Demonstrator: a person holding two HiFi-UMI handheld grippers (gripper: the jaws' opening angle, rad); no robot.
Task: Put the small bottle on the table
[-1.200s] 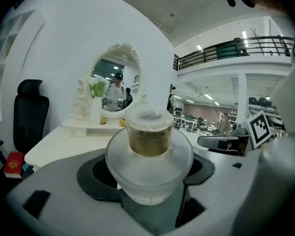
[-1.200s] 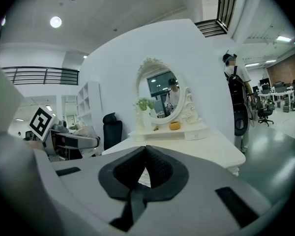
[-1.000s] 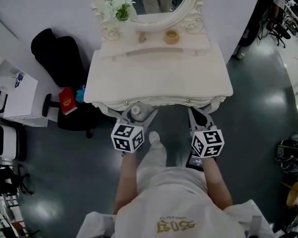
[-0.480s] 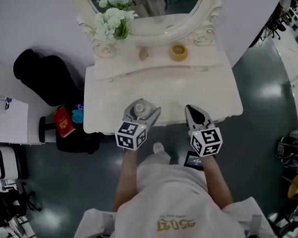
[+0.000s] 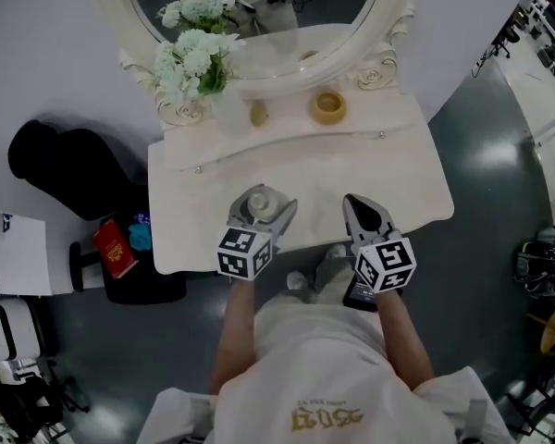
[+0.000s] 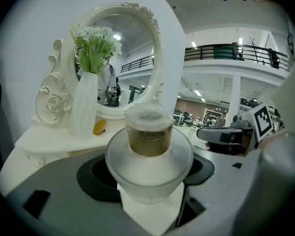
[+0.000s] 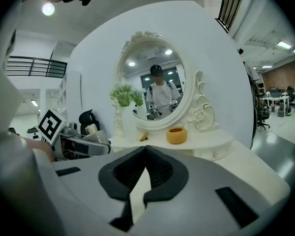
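Note:
A small frosted bottle [image 5: 259,200] with a round cap sits between the jaws of my left gripper [image 5: 262,207], which is shut on its wide body. It hangs over the front of the cream dressing table [image 5: 199,225]. In the left gripper view the bottle [image 6: 148,151] fills the middle, and amber liquid shows at its neck. My right gripper [image 5: 365,213] is beside it over the table's front right, shut and empty. In the right gripper view its pads [image 7: 157,171] meet, and the bottle [image 7: 91,130] shows at the left.
At the table's back stand an oval mirror [image 5: 259,26], a white vase of flowers [image 5: 224,109], a small yellow object [image 5: 258,113] and a yellow bowl [image 5: 328,107]. On the floor to the left are a black bag [image 5: 65,169] and a red box [image 5: 111,248].
Both grippers have come forward from just short of the table's front edge to over its front part. The left still holds the bottle and the right stays shut.

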